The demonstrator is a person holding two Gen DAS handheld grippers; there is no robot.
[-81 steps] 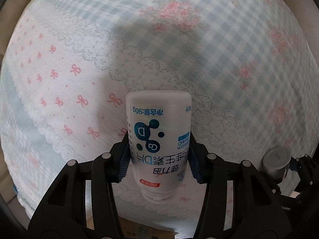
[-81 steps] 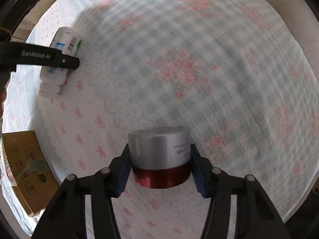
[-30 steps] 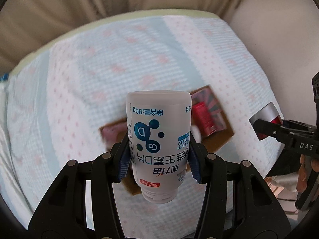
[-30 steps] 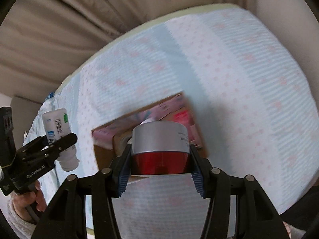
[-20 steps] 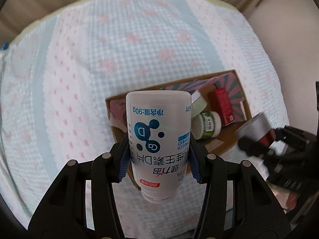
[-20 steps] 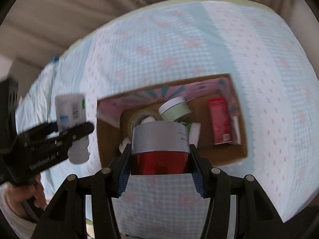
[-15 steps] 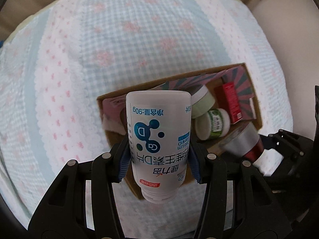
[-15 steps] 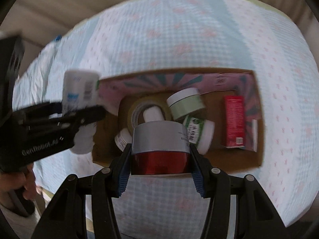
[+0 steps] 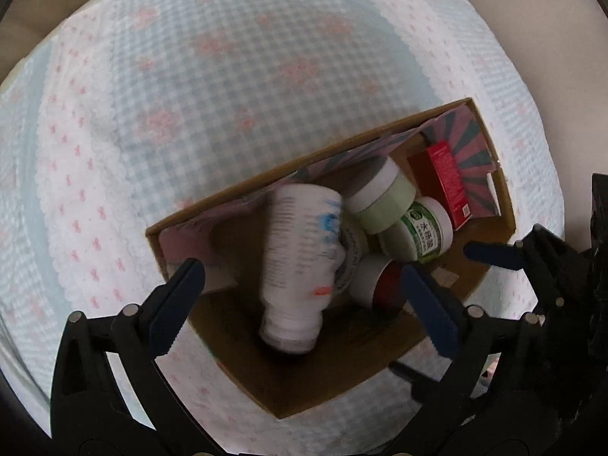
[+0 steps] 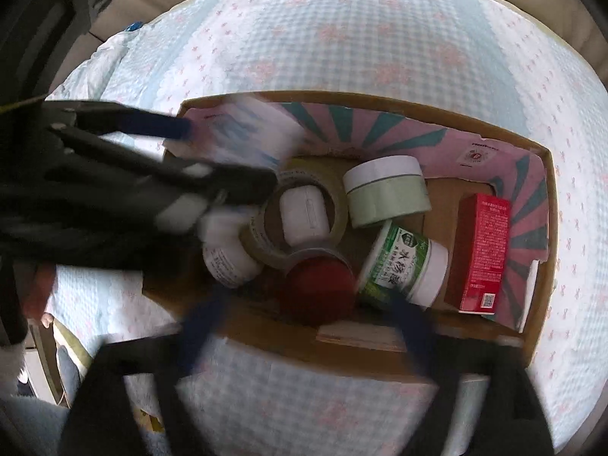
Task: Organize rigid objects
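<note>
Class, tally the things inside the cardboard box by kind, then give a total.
Bottles: 2 (large white bottle, small white bottle)
Jars: 3 (pale green jar, green-labelled jar, red jar)
Tape roll: 1
White case: 1
Red carton: 1
Total: 8

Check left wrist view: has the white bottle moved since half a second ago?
Yes. The white bottle has left the left gripper, whose jaws are opening, and dropped away from the camera into the cardboard box, blurred beside the green jar.

Three jars [image 10: 387, 190], two bottles [image 9: 300, 254] (one box [image 10: 539, 250])
</note>
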